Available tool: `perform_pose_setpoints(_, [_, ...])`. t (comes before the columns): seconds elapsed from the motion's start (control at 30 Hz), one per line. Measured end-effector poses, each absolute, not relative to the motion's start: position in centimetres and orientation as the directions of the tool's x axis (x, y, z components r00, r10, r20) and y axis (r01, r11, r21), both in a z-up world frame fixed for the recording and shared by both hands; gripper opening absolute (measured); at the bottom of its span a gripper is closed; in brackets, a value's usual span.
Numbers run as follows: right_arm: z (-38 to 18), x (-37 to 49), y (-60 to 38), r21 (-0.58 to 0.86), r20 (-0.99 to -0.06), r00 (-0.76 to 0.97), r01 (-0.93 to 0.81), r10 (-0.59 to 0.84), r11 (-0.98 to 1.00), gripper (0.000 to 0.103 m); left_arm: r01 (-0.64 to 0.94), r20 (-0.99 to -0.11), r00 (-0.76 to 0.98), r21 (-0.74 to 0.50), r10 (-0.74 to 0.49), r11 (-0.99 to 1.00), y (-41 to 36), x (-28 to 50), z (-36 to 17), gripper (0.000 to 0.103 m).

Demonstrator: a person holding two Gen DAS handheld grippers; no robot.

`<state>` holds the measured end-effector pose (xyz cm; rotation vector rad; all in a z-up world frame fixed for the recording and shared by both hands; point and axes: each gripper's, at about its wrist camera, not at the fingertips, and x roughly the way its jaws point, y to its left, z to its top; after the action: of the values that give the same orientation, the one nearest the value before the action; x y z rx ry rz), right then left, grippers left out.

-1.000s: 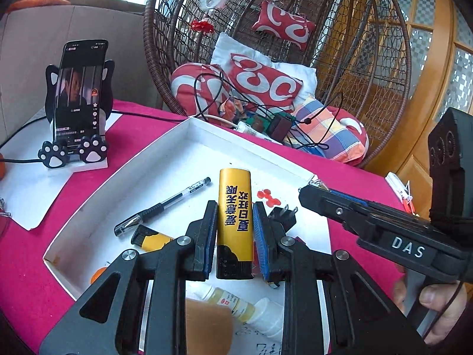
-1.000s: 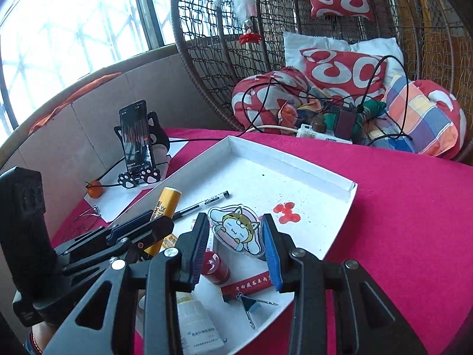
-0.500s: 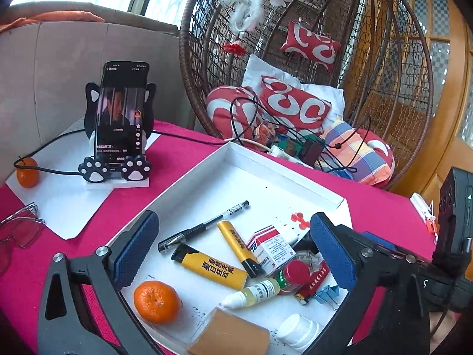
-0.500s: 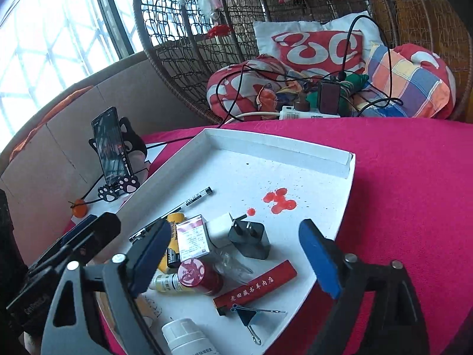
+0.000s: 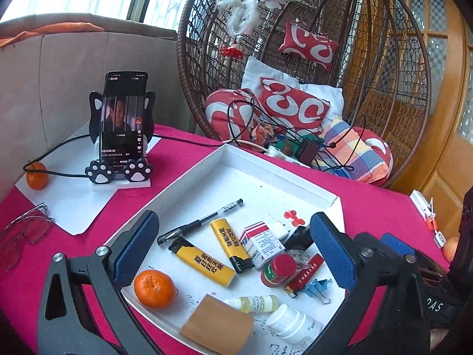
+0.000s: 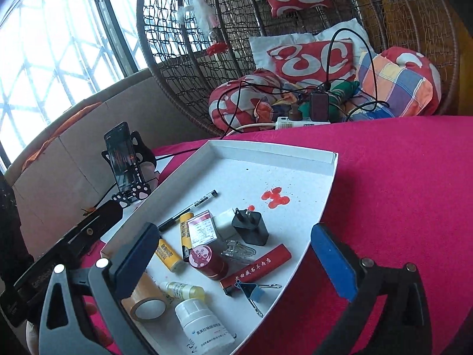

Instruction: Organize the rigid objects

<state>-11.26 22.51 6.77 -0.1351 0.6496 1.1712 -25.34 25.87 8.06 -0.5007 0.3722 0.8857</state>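
A white tray (image 5: pixel 189 177) (image 6: pixel 322 195) on the pink table holds several small things: two yellow tubes (image 5: pixel 232 247) (image 5: pixel 202 261), a black pen (image 5: pixel 201 222), a red-and-white box (image 5: pixel 261 244), a red-capped jar (image 5: pixel 278 269), a black charger (image 6: pixel 251 226), a red case (image 6: pixel 255 269), a blue binder clip (image 6: pixel 254 291), a white bottle (image 6: pixel 204 325), a dropper bottle (image 5: pixel 254 303), tape (image 6: pixel 145 298) and an orange (image 5: pixel 153 288). My left gripper (image 5: pixel 233 254) is open and empty above the tray's near end. My right gripper (image 6: pixel 233 266) is open and empty too.
A phone (image 5: pixel 124 118) stands on a cat-paw stand at the left, on white paper with a second orange (image 5: pixel 37 176). Glasses (image 5: pixel 23 233) lie at the left edge. A wicker chair (image 5: pixel 295 59) with cushions and cables stands behind the table.
Both grippers opened wide and drew back and up. The left let go of the yellow tube, which now lies in the tray. The cartoon card the right gripper held is out of sight.
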Motion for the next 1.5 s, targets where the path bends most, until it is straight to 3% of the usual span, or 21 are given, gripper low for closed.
perform_pose_setpoints(0.2, [10.0, -13.5, 17.7, 0.054, -0.379, 0.478, -0.844, 0.793, 0.534, 0.103, -0.832, -0.52, 0.529, -0.161, 0.67, 0.531, 23.2, -24.3, 10.2, 0.103])
perform_pose_setpoints(0.33, [11.5, -13.7, 15.2, 0.012, -0.357, 0.591, -0.771, 0.723, 0.636, 0.103, -0.862, -0.501, 0.463, -0.064, 0.731, 0.502, 20.0, -24.1, 12.3, 0.103])
perform_pose_setpoints(0.5, [12.6, -13.6, 11.3, 0.05, -0.287, 0.618, -0.753, 0.732, 0.656, 0.103, -0.844, -0.42, 0.469, 0.047, 0.777, 0.534, 15.2, -23.9, 14.1, 0.103])
perform_pose_setpoints(0.7, [13.9, -14.5, 7.0, 0.13, -0.176, 0.623, -0.753, 0.762, 0.645, 0.103, -0.798, -0.443, 0.532, 0.022, 0.722, 0.602, 11.8, -23.8, 14.9, 0.103])
perform_pose_setpoints(1.07, [14.0, -17.3, 2.6, 0.146, -0.172, 0.568, -0.793, 0.805, 0.591, 0.103, -0.79, -0.505, 0.531, -0.005, 0.68, 0.614, 8.6, -25.3, 15.2, 0.103])
perform_pose_setpoints(1.5, [13.9, -18.0, -1.1, 0.202, -0.145, 0.65, -0.719, 0.746, 0.665, 0.103, -0.813, -0.484, 0.504, 0.013, 0.716, 0.582, 5.4, -28.1, 15.7, 0.103])
